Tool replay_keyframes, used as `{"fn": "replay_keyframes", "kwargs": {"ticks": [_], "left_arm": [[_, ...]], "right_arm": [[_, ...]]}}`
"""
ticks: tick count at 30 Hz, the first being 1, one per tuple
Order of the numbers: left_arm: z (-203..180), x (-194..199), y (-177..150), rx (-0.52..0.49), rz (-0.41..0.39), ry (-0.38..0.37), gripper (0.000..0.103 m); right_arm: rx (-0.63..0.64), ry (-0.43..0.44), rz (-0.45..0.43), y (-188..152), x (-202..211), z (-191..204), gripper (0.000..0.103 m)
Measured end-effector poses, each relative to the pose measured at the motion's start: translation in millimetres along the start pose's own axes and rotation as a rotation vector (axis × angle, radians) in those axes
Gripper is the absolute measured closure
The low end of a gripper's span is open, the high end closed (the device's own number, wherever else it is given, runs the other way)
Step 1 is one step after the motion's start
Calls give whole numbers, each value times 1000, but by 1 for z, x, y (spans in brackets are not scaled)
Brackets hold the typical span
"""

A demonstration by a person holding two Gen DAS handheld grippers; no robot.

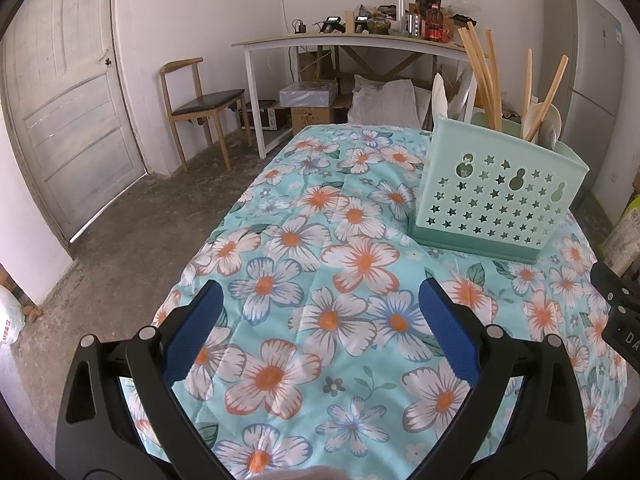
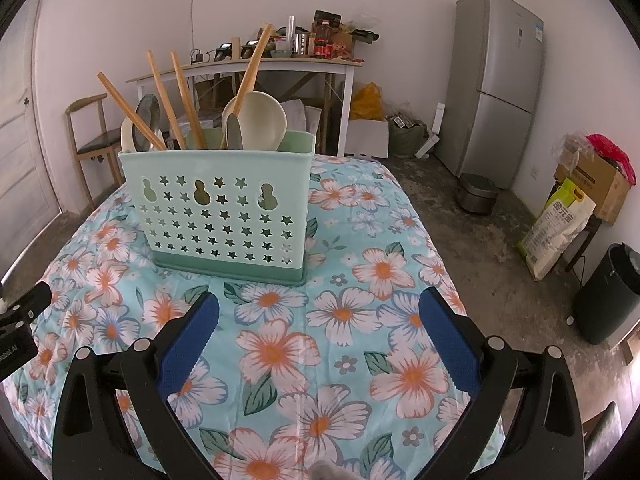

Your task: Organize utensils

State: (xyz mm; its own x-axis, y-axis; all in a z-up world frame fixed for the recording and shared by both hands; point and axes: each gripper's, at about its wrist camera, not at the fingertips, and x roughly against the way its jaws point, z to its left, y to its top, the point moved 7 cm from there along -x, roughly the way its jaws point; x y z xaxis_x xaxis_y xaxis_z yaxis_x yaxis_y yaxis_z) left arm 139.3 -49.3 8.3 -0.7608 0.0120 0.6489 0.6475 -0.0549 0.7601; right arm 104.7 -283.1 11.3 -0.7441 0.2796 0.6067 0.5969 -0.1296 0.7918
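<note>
Both tools, left (image 1: 320, 320) and right (image 2: 319, 320), gape wide, holding nothing. Only the right view shows the fridge (image 2: 496, 84). On the floral surface (image 2: 360, 312), the utensil holder (image 2: 224, 216) stands upright, its chopsticks (image 2: 182, 96) pointing up.

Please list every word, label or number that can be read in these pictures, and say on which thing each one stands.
"金元宝": large characters on the yellow-green sack by the right wall; its smaller print is too blurred to read.
"DA": cut-off letters on the right tool's body, at the left view's edge.
"obot.AI": cut-off print on the left tool's body, at the right view's edge.
Refrigerator sticker: too small to read.
</note>
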Motion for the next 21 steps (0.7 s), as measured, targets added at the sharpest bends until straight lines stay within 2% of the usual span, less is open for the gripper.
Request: {"fn": "replay_keyframes", "kwargs": {"ticks": [21], "left_arm": [[2,-1,0,1,2,0,8]], "right_arm": [[2,1,1,0,1,0,6]]}}
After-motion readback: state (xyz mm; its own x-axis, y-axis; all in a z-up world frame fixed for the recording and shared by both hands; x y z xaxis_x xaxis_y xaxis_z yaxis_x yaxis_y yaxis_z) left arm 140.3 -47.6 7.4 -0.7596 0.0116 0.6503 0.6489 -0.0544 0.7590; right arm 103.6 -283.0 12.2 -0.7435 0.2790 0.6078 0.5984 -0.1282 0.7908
